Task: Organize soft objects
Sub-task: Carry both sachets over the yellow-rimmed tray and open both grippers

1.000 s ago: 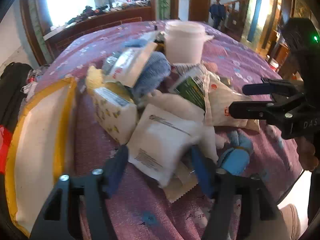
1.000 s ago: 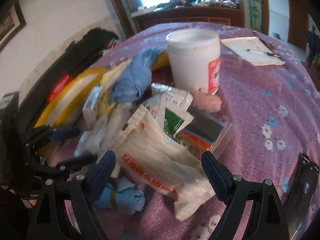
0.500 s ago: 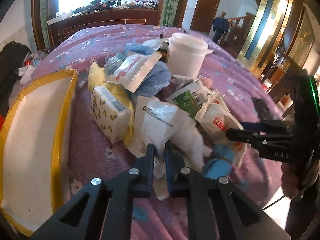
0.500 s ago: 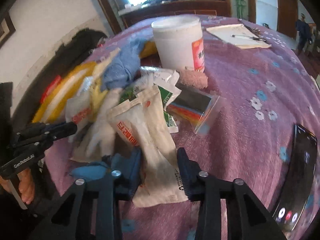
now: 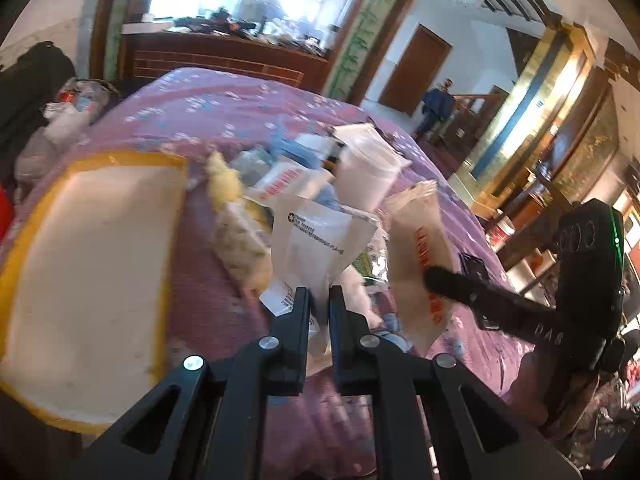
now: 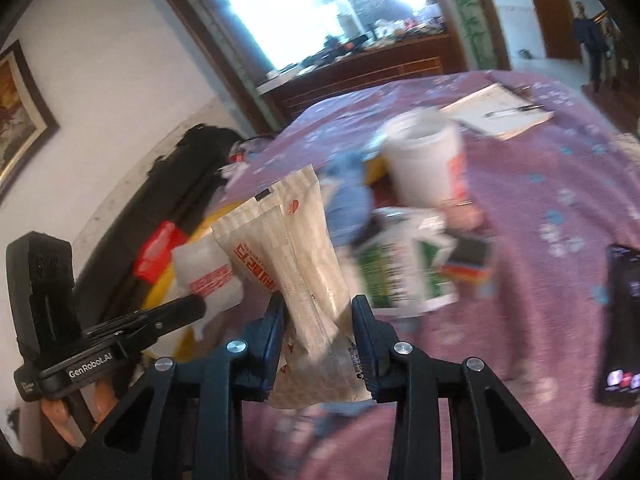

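Crinkly white pouch (image 5: pixel 320 240) hung pinched in the left gripper (image 5: pixel 319 300); the right gripper (image 6: pixel 318 312) clamped a cream packet (image 6: pixel 296 248), both lifted clear for the yellow-rimmed tray (image 5: pixel 168 240) at nine o'clock.

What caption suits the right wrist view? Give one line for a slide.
Right tool grips a crinkled white plastic packet with red lettering above the purple floral tablecloth, white plastic tub behind.

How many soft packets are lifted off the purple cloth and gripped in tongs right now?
2. The left tongs pinch a white plastic packet with black print; the right tongs grip a cream packet with red lettering. More packets lie in the pile, some possibly hidden.
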### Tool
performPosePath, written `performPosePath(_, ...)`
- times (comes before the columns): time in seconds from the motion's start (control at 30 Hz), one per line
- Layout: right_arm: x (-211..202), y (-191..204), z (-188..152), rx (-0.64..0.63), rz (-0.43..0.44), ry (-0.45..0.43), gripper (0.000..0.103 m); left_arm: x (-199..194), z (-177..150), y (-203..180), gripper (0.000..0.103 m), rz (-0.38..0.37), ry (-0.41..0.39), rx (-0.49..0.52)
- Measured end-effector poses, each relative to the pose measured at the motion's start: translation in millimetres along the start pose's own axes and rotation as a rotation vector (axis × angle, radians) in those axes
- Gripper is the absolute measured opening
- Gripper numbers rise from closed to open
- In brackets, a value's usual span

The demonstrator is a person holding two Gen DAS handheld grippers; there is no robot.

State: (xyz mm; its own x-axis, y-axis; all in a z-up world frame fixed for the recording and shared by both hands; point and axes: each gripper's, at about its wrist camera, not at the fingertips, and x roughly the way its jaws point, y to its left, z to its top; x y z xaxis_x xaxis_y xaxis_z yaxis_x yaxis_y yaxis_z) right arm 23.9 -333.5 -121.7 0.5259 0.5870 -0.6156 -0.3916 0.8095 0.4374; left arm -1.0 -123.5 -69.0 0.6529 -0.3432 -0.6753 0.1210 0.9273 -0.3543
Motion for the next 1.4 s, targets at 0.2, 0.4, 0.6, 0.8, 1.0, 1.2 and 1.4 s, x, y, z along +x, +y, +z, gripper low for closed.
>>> performPosePath(0.2,45.0,58.2,10.1,-0.053,0.118,0.057,0.037,-40.9,7.0,42.3,0.009,0.084,-0.059,-0.061)
performPosePath(0.4,99.2,113.1,15.9,-0.113,0.216,0.130,0.037,-58.6,12.1,100.1,0.009,0.210,-0.075,-0.150)
performPosePath(0.6,140.8,141.5,25.0,-0.129,0.241,0.171,0.037,-59.9,12.2,134.9,0.009,0.295,-0.052,-0.193)
performPosePath(0.8,169.0,141.3,23.7,-0.081,0.220,0.209,0.037,-50.7,-0.4,155.2,0.009,0.356,0.015,-0.182)
performPosePath(1.0,178.7,150.7,26.5,-0.104,0.160,0.180,0.037,-44.7,3.5,171.2,0.009,0.354,0.019,-0.194)
performPosePath(1.2,193.9,149.2,40.2,-0.062,0.131,0.178,0.037,-26.4,28.3,177.2,0.009,0.358,0.033,-0.165)
performPosePath(1.4,223.1,144.5,52.7,-0.058,0.082,0.183,0.038,2.2,43.3,193.8,0.009,0.366,0.083,-0.156)
